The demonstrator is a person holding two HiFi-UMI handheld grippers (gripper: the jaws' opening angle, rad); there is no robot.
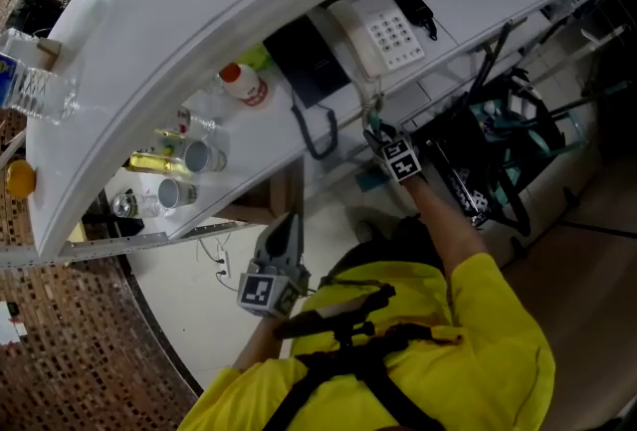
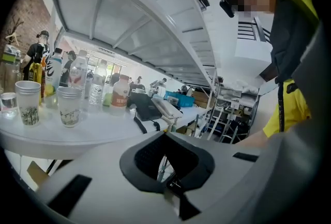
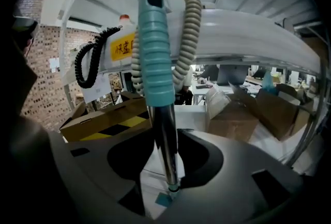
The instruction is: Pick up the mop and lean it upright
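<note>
The mop's handle (image 3: 156, 47) stands upright in the right gripper view: a teal ribbed grip on a shiny metal pole (image 3: 166, 140), with a beige coiled loop (image 3: 190, 36) hanging from its top against the white desk's underside. My right gripper (image 3: 168, 171) has the pole between its jaws with a gap on each side, so it is open. In the head view it (image 1: 378, 132) reaches up to the desk's edge. My left gripper (image 1: 286, 226) hangs low near my body, jaws together and empty (image 2: 165, 166). The mop head is hidden.
A curved white desk (image 1: 149, 31) carries a telephone (image 1: 383, 31), bottles (image 1: 244, 84) and cups (image 1: 199, 158). A black wheeled rack (image 1: 498, 145) stands right of my right gripper. Cardboard boxes (image 3: 108, 114) lie under the desk beyond the mop.
</note>
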